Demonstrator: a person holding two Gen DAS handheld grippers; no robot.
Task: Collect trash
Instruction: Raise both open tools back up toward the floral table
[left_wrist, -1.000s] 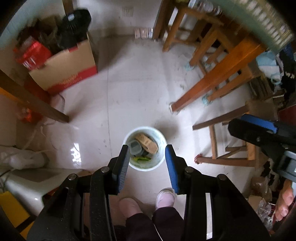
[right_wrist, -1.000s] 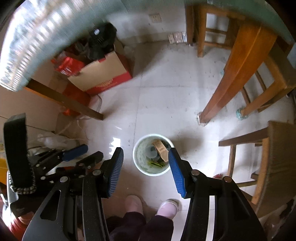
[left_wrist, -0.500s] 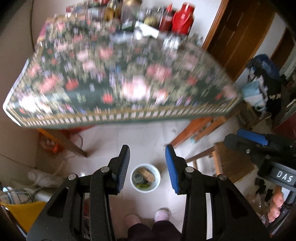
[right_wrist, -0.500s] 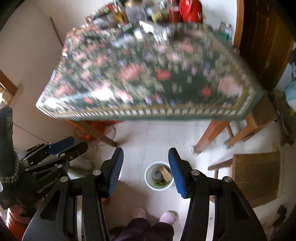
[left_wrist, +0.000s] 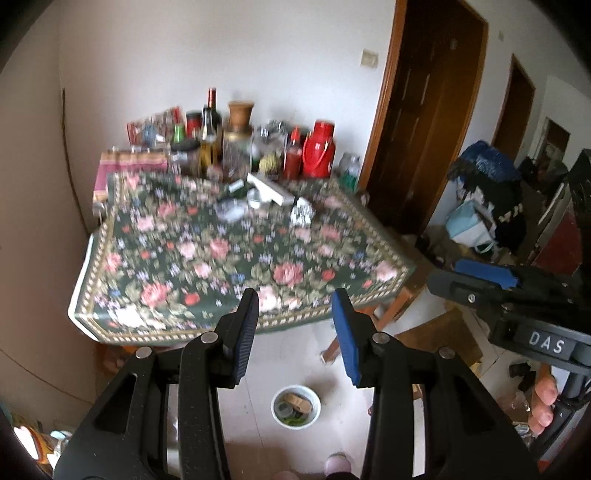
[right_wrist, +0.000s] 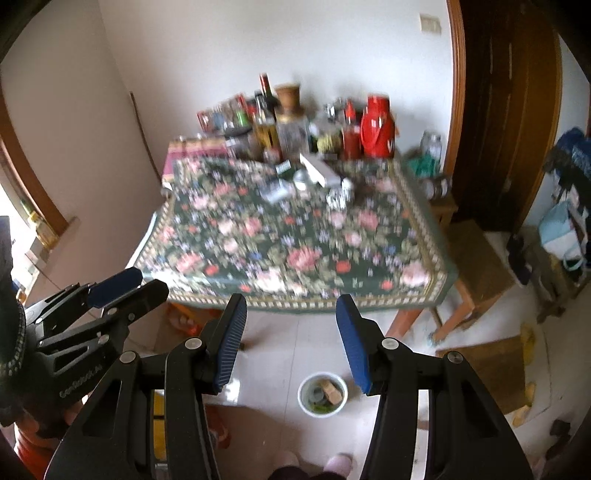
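Note:
A white bin (left_wrist: 295, 406) (right_wrist: 323, 394) stands on the floor tiles below me with scraps inside it. Ahead is a table under a dark floral cloth (left_wrist: 240, 258) (right_wrist: 295, 240). On the cloth lie a white box (left_wrist: 271, 192) (right_wrist: 319, 170), a crumpled wrapper (left_wrist: 303, 214) (right_wrist: 340, 197) and a clear plastic scrap (left_wrist: 231, 210) (right_wrist: 275, 194). My left gripper (left_wrist: 293, 299) (right_wrist: 144, 284) is open and empty, high over the table's near edge. My right gripper (right_wrist: 291, 301) (left_wrist: 458, 280) is open and empty too, level with the left one.
Bottles, jars and a red thermos (left_wrist: 319, 147) (right_wrist: 376, 125) crowd the back of the table. A wooden stool (right_wrist: 476, 258) and a chair seat (right_wrist: 491, 369) stand to the right, beside a dark wooden door (left_wrist: 424, 110). Bags are piled at the far right. The person's feet (right_wrist: 338, 463) show below.
Both grippers have risen from just over the bin to above table height and tipped up, so the table top has come into view. Their jaws stay apart and empty.

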